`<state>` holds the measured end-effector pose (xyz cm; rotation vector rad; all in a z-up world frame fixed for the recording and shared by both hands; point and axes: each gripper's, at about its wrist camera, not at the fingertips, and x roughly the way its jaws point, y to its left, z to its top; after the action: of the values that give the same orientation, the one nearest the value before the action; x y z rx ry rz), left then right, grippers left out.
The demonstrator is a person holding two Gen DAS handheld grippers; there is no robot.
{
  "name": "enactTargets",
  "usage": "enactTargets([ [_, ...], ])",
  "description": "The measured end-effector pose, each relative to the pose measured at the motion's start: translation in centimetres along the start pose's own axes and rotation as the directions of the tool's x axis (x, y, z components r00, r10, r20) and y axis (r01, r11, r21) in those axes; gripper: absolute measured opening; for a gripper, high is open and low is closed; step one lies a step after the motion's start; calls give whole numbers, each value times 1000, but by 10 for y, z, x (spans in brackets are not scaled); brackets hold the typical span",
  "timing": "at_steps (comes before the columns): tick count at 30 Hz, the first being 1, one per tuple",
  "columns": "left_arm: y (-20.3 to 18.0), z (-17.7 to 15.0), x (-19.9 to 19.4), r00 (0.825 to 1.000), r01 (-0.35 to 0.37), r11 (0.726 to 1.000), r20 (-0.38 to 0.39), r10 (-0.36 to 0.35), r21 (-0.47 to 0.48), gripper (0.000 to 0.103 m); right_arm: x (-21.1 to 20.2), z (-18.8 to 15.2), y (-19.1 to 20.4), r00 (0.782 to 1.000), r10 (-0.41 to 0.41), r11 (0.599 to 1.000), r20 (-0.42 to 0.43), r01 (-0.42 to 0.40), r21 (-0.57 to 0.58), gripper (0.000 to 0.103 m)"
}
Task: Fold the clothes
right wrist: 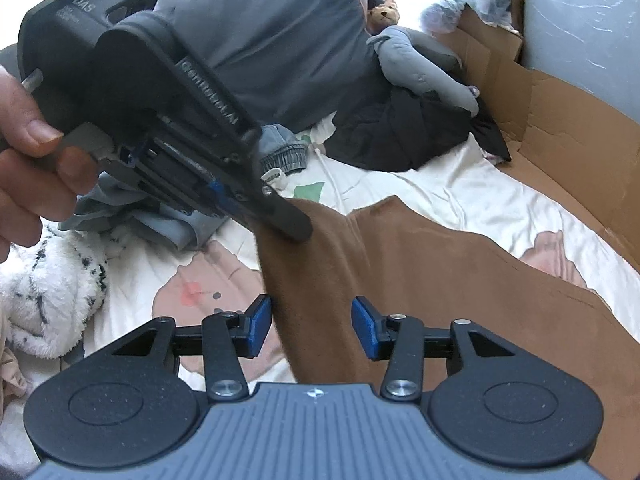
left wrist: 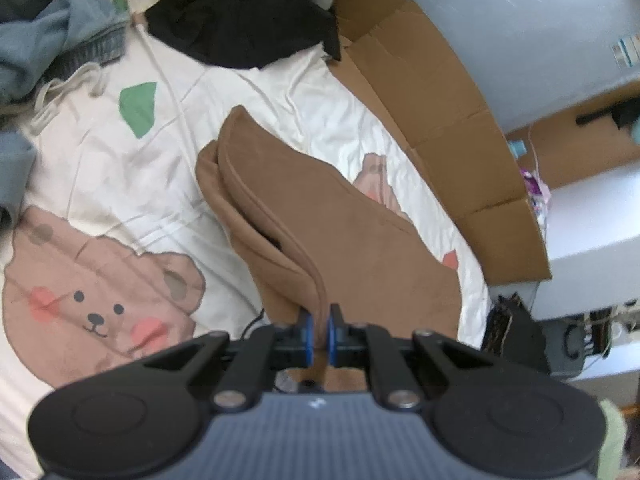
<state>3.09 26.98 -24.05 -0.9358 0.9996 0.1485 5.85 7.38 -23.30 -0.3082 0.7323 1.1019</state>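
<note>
Soft brown suede-like garment (left wrist: 352,232) lies on the cream bear-print bed sheet (left wrist: 100,184), one edge lifted. Left gripper (left wrist: 319,334): jaws closed, pinching that brown edge. Right gripper (right wrist: 311,326): jaws wide apart, nothing held, brown cloth between them. Black crumpled cloth (left wrist: 244,16) and blue-grey ribbed sweatshirt (left wrist: 52,36) crowd the far end; flattened brown cardboard (left wrist: 440,120) borders the right edge.

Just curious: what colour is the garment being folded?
Plain brown garment, clearest in the left wrist view.
</note>
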Motion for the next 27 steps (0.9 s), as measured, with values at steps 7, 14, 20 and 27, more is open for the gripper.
enactTargets([
  [7, 1, 4, 2, 999, 38, 998, 6, -38, -54, 7, 17, 15, 10, 998, -56, 998, 30, 57, -26, 51],
  [14, -2, 2, -1, 999, 39, 999, 4, -39, -33, 7, 36, 30, 18, 996, -89, 995, -16, 88, -49, 37],
  [20, -4, 6, -22, 996, 56, 995, 62, -61, 84, 33, 48, 41, 11, 996, -72, 996, -52, 74, 40, 5],
  [27, 41, 26, -19, 991, 16, 1000, 132, -17, 8, 69, 45, 40, -1, 997, -43, 995, -60, 48, 92, 4],
])
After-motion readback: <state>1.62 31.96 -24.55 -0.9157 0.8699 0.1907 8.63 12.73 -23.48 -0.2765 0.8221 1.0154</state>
